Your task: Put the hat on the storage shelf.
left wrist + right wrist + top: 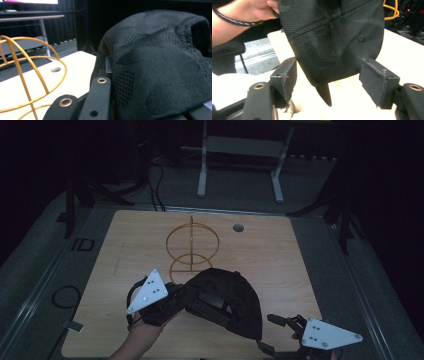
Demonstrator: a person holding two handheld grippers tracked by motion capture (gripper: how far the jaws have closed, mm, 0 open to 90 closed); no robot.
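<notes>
A black knitted-fabric baseball cap is held up over the pale wooden bench by the left tool, whose jaws are clamped tight on the cap's edge; in the left gripper view the cap is pressed right against that tool's black jaws and rises above and to the right of them. The left tool is carried in a hand that enters from the near edge of the bench, with a grey three-cornered plate on top of it. The right tool is seen at the near right corner of the bench, just beside the cap's lower end, and its jaws stand apart with nothing pressed between the pads. In the right gripper view the cap's crown hangs just ahead of and between the two separated jaws, clear of both pads, with a dark strap tip pointing down below it. A gold wire stand of rings on an upright rod is set on the bench just beyond the left tool, near the cap but apart from it.
</notes>
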